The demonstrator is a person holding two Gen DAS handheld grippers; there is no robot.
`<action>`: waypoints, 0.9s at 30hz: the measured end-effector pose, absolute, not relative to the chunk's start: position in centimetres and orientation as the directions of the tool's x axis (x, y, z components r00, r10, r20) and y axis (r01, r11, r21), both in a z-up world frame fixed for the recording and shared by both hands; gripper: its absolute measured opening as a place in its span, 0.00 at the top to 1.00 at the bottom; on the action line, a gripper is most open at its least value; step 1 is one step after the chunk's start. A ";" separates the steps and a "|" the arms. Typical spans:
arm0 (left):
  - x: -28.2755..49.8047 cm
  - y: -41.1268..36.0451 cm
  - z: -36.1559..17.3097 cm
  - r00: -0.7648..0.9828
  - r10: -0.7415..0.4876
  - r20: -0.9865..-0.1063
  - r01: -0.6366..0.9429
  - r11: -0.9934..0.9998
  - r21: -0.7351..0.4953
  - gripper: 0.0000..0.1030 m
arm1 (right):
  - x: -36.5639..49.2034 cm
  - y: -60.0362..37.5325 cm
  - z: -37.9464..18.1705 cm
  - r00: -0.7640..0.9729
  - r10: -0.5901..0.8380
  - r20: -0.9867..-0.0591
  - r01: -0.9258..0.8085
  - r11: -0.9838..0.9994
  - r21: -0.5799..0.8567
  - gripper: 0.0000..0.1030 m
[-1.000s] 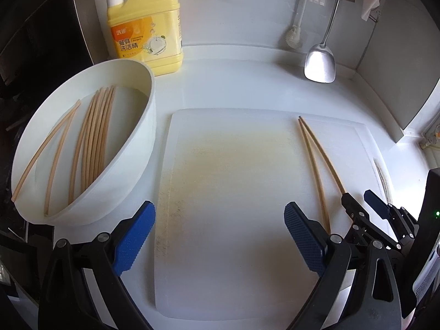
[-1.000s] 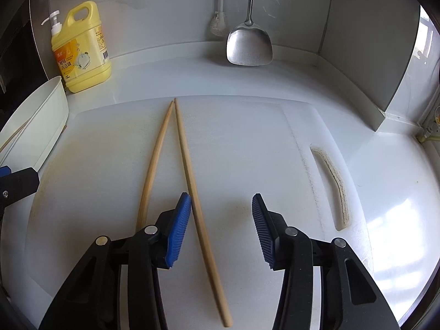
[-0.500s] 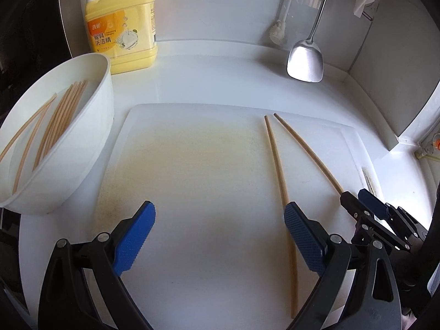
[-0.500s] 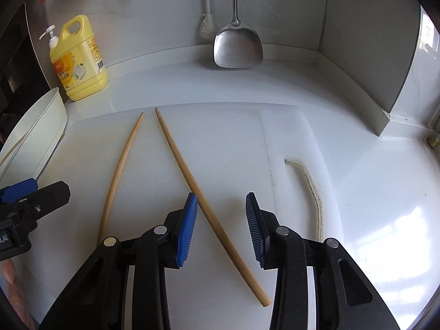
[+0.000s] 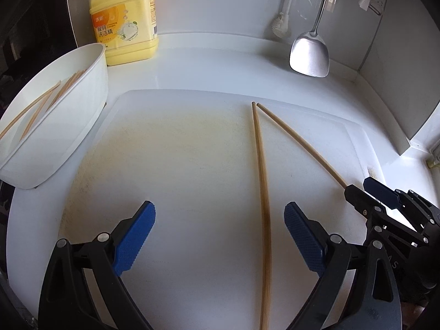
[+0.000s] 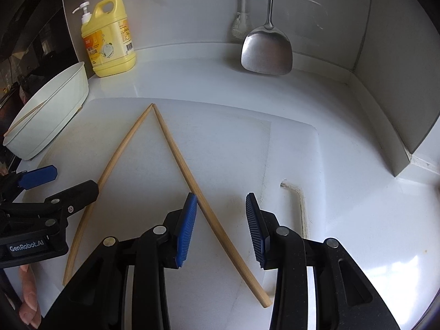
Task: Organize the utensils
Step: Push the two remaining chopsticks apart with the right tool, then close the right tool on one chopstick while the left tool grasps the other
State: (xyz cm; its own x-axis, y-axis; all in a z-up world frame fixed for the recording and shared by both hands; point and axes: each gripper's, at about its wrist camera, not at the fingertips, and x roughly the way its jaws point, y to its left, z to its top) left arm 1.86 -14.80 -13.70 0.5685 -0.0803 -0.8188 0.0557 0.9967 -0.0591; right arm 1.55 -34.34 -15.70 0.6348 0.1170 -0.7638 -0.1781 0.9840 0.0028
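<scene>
On the cutting board (image 6: 288, 148), two chopsticks (image 6: 181, 162) form a V. My right gripper (image 6: 221, 228) straddles one, unclenched; left gripper (image 5: 220, 236) gapes. Risk: closing pads roll it sideways.

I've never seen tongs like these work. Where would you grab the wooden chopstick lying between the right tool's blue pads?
Probably the thick near end of the wooden chopstick, from straight above, jaws straddling it crosswise: it lies flat on the white cutting board, leaving only its sides free.
</scene>
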 end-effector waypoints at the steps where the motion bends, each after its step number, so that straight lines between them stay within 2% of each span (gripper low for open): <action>1: 1.8 -14.9 -13.8 0.574 -0.074 -0.815 0.048 0.997 -0.057 0.10 | 1.6 -34.4 -15.7 0.633 0.127 -0.764 -0.194 0.981 0.003 0.65; 7: 1.5 -15.4 -14.5 0.587 -0.037 -0.808 0.018 0.999 -0.032 0.10 | 2.0 -34.6 -15.6 0.626 0.172 -0.761 -0.278 0.961 -0.012 0.65; 12: 1.1 -16.0 -14.7 0.617 0.000 -0.787 0.006 1.000 0.005 0.15 | 2.4 -34.5 -15.5 0.616 0.209 -0.760 -0.354 0.935 -0.030 0.65; 23: 1.3 -17.4 -14.3 0.636 -0.016 -0.772 0.034 0.999 0.007 0.48 | 2.6 -33.6 -15.5 0.597 0.267 -0.757 -0.457 0.888 -0.047 0.65; 24: 1.3 -17.4 -14.2 0.636 -0.016 -0.772 0.036 0.999 0.008 0.51 | 2.6 -33.5 -15.5 0.596 0.266 -0.757 -0.458 0.888 -0.049 0.66; 26: 1.4 -17.6 -14.1 0.636 -0.019 -0.772 0.042 0.999 0.011 0.64 | 2.5 -33.2 -15.6 0.598 0.265 -0.756 -0.463 0.884 -0.056 0.71; 27: 1.4 -17.7 -14.1 0.635 -0.020 -0.772 0.046 0.999 0.011 0.66 | 2.3 -32.9 -15.6 0.602 0.260 -0.755 -0.466 0.882 -0.068 0.75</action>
State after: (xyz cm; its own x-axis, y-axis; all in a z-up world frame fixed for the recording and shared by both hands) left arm 1.41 -17.72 -14.13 0.6352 -0.0204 -0.7721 0.0461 0.9989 0.0115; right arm 2.30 -32.92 -15.57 0.6019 0.2598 -0.7551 -0.4663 0.8820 -0.0682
